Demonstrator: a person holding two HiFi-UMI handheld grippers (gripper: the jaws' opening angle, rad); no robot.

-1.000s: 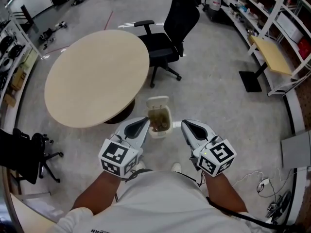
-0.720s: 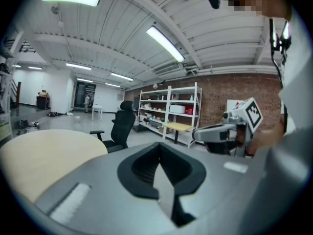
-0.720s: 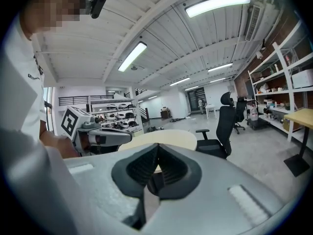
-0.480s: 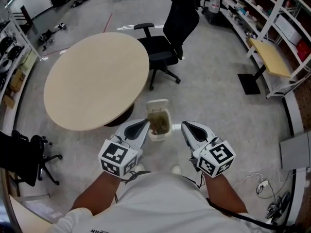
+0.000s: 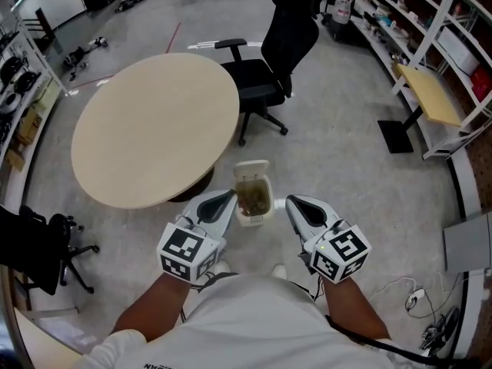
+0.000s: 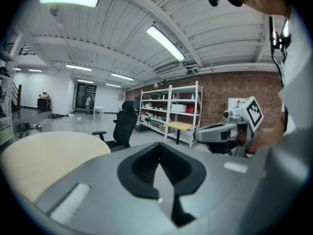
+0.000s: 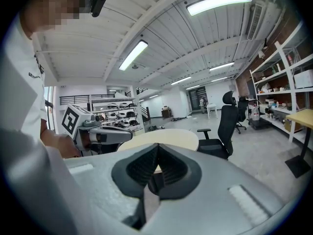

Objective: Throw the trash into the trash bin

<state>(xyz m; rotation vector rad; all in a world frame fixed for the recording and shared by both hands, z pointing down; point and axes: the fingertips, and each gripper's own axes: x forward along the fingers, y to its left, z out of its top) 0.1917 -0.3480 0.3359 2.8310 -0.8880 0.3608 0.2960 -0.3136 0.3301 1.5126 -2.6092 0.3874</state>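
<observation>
Bin (image 5: 250, 167) open, trash (image 5: 253, 197) inside. I hold left claw (image 5: 228, 195) and right claw (image 5: 292, 201) fully closed, empty. Table (image 5: 154, 121) bare. I judge task done.

- A big open lab or workshop hall: bare concrete floor (image 5: 346, 152), brick wall (image 6: 215, 102), ribbed ceiling with strip lights (image 6: 165, 42).
- White open shelving (image 5: 419, 29) loaded with gear lines the right side.
- An office corner: round table (image 5: 154, 125), black swivel chair (image 5: 269, 60), loose cables (image 5: 419, 292) on the floor.
</observation>
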